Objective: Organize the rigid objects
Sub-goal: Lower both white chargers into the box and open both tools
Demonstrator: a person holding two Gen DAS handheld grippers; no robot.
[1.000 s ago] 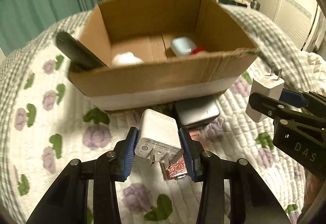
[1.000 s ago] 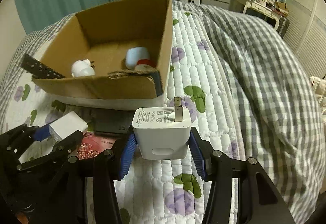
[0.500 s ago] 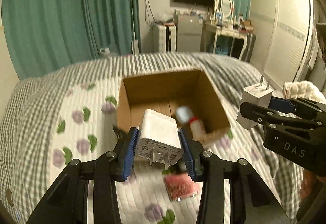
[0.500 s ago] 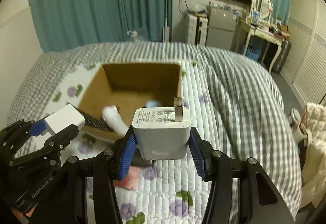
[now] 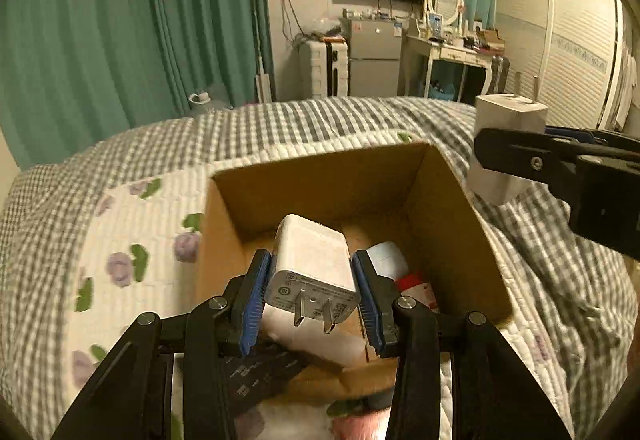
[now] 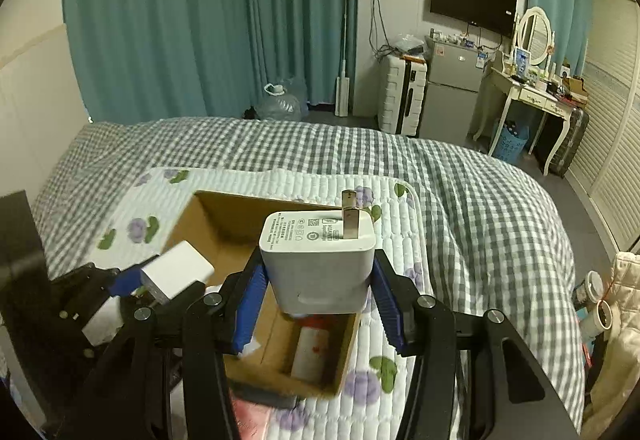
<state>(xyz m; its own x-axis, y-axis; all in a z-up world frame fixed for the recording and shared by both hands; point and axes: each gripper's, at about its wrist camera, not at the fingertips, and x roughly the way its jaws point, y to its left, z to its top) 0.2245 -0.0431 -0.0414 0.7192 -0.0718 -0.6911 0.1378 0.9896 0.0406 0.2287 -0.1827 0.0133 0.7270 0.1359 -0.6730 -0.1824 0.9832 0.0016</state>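
Observation:
My left gripper (image 5: 312,292) is shut on a white charger plug (image 5: 312,264), prongs toward the camera, held over the open cardboard box (image 5: 328,192) on the bed. My right gripper (image 6: 318,292) is shut on a second white charger plug (image 6: 320,264), prongs up, above the box's (image 6: 224,220) right part. The right gripper with its plug (image 5: 504,128) shows at the right of the left wrist view. The left gripper's plug (image 6: 176,274) shows at the left of the right wrist view. Inside the box lie a pale blue case (image 5: 386,258) and a white and red bottle (image 6: 314,348).
The box stands on a quilted floral mat (image 6: 280,180) over a checked bedspread (image 6: 480,192). A dark remote (image 5: 260,372) leans at the box's near edge. A red packet (image 5: 356,426) lies in front of the box. Beyond the bed are teal curtains, a fridge and a dressing table.
Both grippers have risen from low by the box's front and moved forward over the box, each still holding its plug. The view now looks down into the box from above.

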